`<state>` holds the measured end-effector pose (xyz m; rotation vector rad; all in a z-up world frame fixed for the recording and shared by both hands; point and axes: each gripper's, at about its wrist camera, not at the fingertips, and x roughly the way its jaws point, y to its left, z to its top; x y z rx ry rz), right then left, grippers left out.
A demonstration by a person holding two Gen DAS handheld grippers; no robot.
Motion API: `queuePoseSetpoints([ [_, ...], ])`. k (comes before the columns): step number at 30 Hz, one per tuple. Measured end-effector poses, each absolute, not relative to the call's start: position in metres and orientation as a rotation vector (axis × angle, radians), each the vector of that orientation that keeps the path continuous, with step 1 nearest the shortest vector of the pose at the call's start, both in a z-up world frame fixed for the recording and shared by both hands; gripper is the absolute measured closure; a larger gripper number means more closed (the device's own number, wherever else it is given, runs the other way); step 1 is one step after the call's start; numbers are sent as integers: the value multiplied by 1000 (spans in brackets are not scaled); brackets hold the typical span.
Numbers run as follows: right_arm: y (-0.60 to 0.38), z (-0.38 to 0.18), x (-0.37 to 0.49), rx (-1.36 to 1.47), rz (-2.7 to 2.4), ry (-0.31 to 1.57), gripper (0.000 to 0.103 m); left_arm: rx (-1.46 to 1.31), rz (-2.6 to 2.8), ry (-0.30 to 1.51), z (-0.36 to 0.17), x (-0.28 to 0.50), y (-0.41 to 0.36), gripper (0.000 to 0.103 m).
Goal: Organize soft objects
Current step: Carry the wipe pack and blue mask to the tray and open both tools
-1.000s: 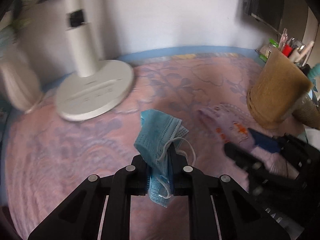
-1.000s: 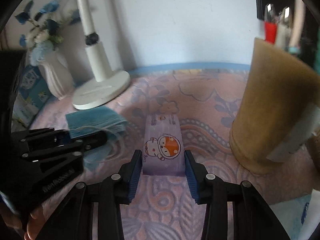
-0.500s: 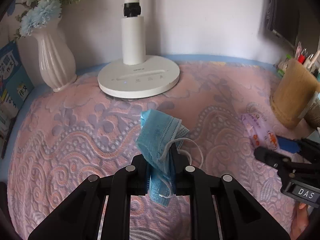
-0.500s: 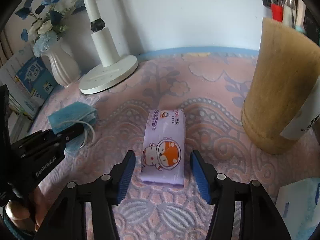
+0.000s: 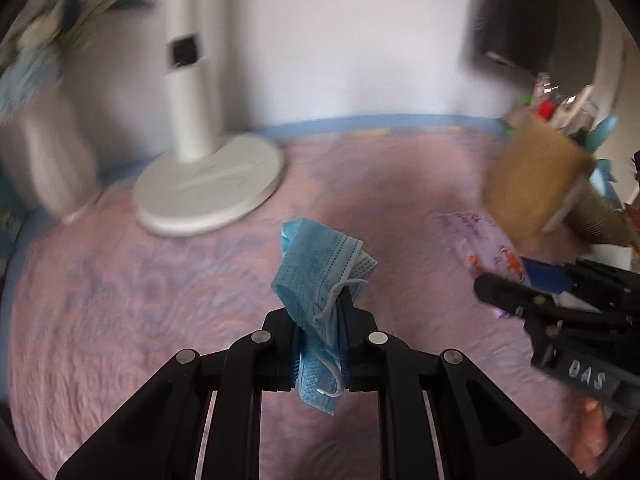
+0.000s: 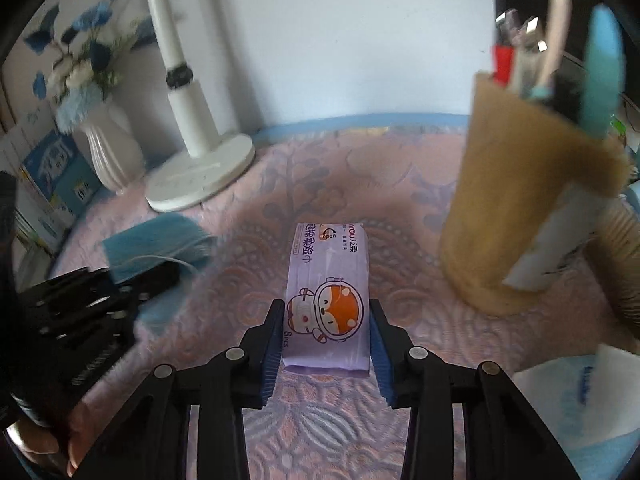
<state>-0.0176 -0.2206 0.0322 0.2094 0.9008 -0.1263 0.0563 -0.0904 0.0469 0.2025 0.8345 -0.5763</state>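
Observation:
A crumpled blue face mask (image 5: 316, 256) sticks up from my left gripper (image 5: 320, 312), which is shut on it, one ear loop hanging down. From the right wrist view the same mask (image 6: 156, 240) and left gripper (image 6: 160, 276) show at the left, low over the cloth. A purple wet-wipe pack (image 6: 326, 272) with an orange cartoon animal lies lengthwise between the blue pads of my right gripper (image 6: 326, 320). Its jaws are closing, and both pads touch the pack's long sides. The pack (image 5: 480, 236) appears at the right in the left wrist view.
A pink patterned cloth (image 6: 320, 420) covers the table. A white lamp base (image 5: 208, 188) and a white vase with blue flowers (image 6: 112, 152) stand at the back left. A brown pen holder (image 6: 516, 208) is close on the right, a blue-white tissue pack (image 6: 580, 400) at the front right.
The right jaws opened wide around the wipe pack half a second ago and have closed on its sides again. The left gripper keeps its hold on the mask while its view swings.

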Motion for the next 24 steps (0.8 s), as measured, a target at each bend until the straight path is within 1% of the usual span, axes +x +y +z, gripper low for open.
queuePoseSetpoints([
  [4, -227, 59, -34, 205, -133, 857, 65, 195, -648, 807, 68, 58, -119, 90],
  [9, -234, 86, -54, 128, -176, 835, 65, 192, -714, 781, 78, 54, -148, 90],
  [15, -264, 95, -79, 186, -199, 853, 65, 231, -799, 792, 73, 34, -186, 90],
  [24, -296, 110, -113, 230, -274, 828, 65, 210, -928, 795, 83, 7, -209, 90],
])
